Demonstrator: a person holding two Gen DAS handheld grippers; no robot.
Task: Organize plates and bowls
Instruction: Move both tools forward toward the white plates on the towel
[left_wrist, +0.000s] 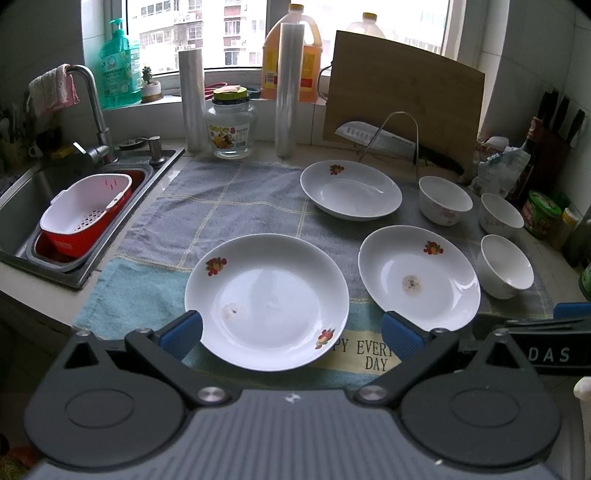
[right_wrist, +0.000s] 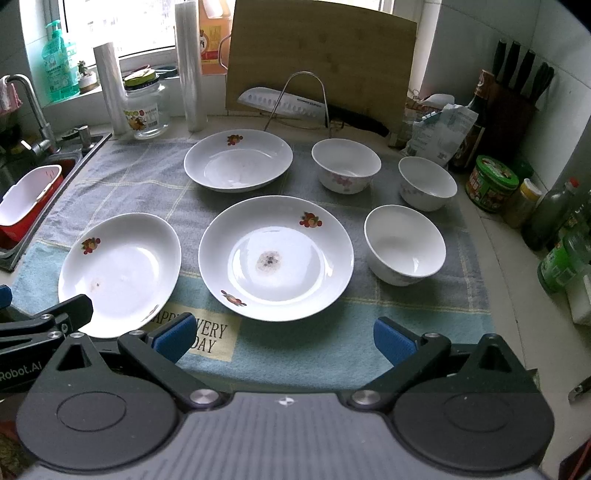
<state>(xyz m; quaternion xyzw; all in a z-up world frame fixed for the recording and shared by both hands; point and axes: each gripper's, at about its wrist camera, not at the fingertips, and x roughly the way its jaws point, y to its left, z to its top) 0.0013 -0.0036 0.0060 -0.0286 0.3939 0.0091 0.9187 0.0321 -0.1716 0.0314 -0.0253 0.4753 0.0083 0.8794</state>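
White near plate (left_wrist: 266, 302) partly hidden behind left hand-held gripper (left_wrist: 291, 334).

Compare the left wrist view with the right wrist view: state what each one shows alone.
Left wrist only: the pink cloth draped on the faucet and the whole white colander in the sink. Right wrist only: the green-lidded tin and bottles along the right wall. Both: three plates and three bowls on the towel, cutting board, knife, jar; both grippers open.

Three plates (right_wrist: 276, 256) lie on a towel (right_wrist: 332, 332) on the tabletop. Three bowls (right_wrist: 405, 245) stand to their right. The sink (left_wrist: 22, 199) lies left.
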